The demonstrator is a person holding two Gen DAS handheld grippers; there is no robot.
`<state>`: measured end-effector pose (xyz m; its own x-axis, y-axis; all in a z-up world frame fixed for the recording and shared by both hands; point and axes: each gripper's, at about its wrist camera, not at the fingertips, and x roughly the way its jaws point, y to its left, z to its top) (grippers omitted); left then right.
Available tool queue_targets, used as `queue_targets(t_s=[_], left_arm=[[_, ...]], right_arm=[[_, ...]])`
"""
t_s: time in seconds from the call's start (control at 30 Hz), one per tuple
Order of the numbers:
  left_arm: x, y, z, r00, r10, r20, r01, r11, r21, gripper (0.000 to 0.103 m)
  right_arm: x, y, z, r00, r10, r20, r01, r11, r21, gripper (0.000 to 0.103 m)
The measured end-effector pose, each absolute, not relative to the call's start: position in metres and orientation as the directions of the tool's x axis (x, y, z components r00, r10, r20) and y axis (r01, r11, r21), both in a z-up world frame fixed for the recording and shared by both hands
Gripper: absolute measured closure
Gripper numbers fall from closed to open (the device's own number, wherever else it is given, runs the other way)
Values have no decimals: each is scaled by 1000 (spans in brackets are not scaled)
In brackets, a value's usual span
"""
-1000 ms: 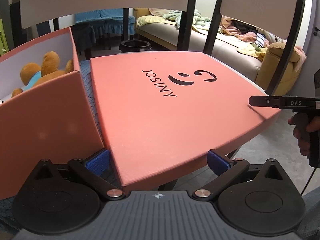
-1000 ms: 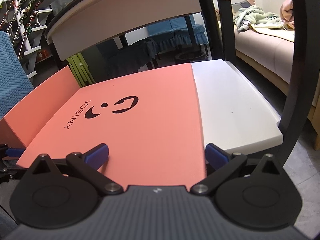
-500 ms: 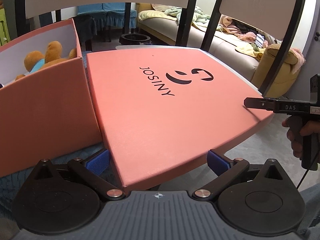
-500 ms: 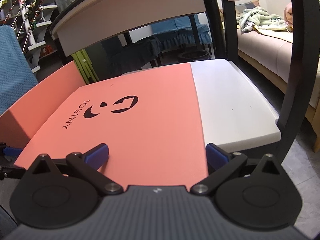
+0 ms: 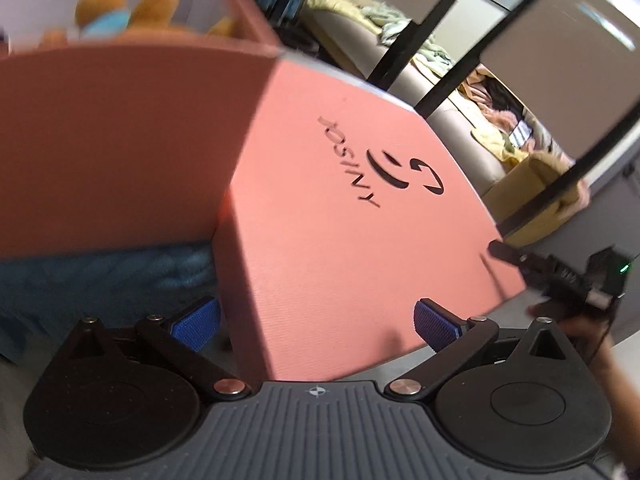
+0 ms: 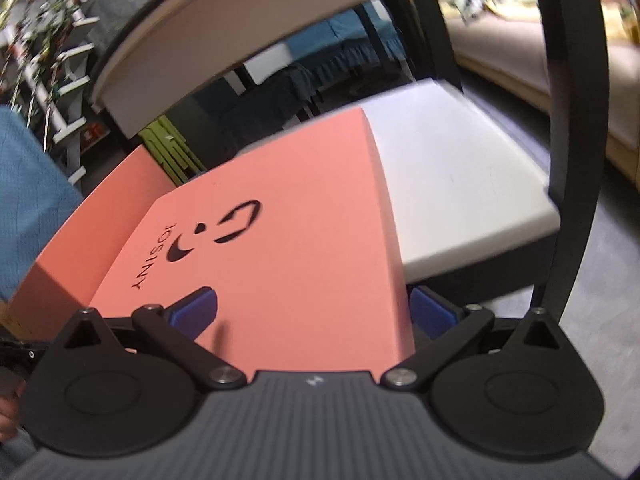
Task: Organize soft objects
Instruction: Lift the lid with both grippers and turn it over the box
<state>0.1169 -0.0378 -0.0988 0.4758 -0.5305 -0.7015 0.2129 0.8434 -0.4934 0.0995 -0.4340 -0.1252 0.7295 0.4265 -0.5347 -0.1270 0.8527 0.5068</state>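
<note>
A salmon-pink box lid (image 5: 340, 240) printed JOSINY is held up and tilted, one near corner between the wide-apart fingers of my left gripper (image 5: 316, 326). Its far left corner sits level with the rim of the open pink box (image 5: 120, 140). An orange plush toy (image 5: 132, 12) with a light blue patch lies inside the box. In the right wrist view the lid (image 6: 280, 240) fills the gap of my right gripper (image 6: 312, 312), one blue pad over its top and the other just past its right edge. The right gripper (image 5: 560, 276) also shows touching the lid's far edge.
A white chair seat (image 6: 460, 184) lies under and to the right of the lid, with black chair posts (image 6: 572, 120) rising beside it. Blue knitted cloth (image 5: 100, 280) lies below the box. A beige sofa (image 5: 460, 120) strewn with clothes stands behind.
The lid has risen off the chair seat and tilted, swinging left until it is against the box. Both views are now motion-blurred. Neither gripper's finger spread has changed.
</note>
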Motion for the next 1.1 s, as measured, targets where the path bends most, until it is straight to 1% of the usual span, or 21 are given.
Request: queue_targets(t_s=[0.07, 0.17, 0.3, 0.4, 0.43, 0.47, 0.57, 0.67, 0.77, 0.87, 0.97, 1.1], left_arm=[[125, -36, -108, 427, -572, -700, 192, 814, -547, 0], [133, -36, -118, 394, -609, -688, 164, 784, -599, 0], [138, -40, -119, 408, -614, -676, 168, 778, -605, 0], [141, -38, -119, 430, -606, -669, 168, 782, -600, 1], [142, -37, -118, 439, -602, -667, 162, 783, -601, 5], [142, -36, -118, 442, -603, -664, 154, 780, -606, 7], [140, -33, -112, 461, -612, -643, 141, 766, -628, 9], [132, -29, -95, 508, -634, -583, 175, 739, -650, 12], [123, -26, -73, 565, -649, -509, 237, 719, -653, 12], [118, -23, -59, 591, -665, -457, 260, 693, -672, 12], [117, -21, -55, 595, -675, -436, 260, 674, -691, 12], [112, -20, -47, 614, -672, -414, 286, 678, -678, 12]], right_arm=[[104, -438, -135, 701, 457, -547, -101, 823, 559, 0], [108, -447, -145, 677, 515, -526, -74, 758, 648, 0], [110, -452, -154, 630, 599, -493, -62, 673, 737, 2], [109, -453, -152, 633, 608, -480, -63, 658, 750, 10], [108, -454, -151, 634, 611, -473, -63, 651, 756, 17], [107, -456, -148, 640, 611, -466, -59, 644, 763, 20], [103, -459, -137, 660, 606, -444, -71, 639, 766, 23], [96, -464, -121, 692, 604, -395, -111, 630, 769, 28], [91, -469, -104, 726, 597, -341, -149, 621, 769, 30], [87, -469, -85, 743, 594, -307, -190, 628, 755, 30], [85, -467, -69, 764, 578, -285, -218, 648, 730, 30], [86, -464, -62, 774, 574, -267, -236, 653, 720, 30]])
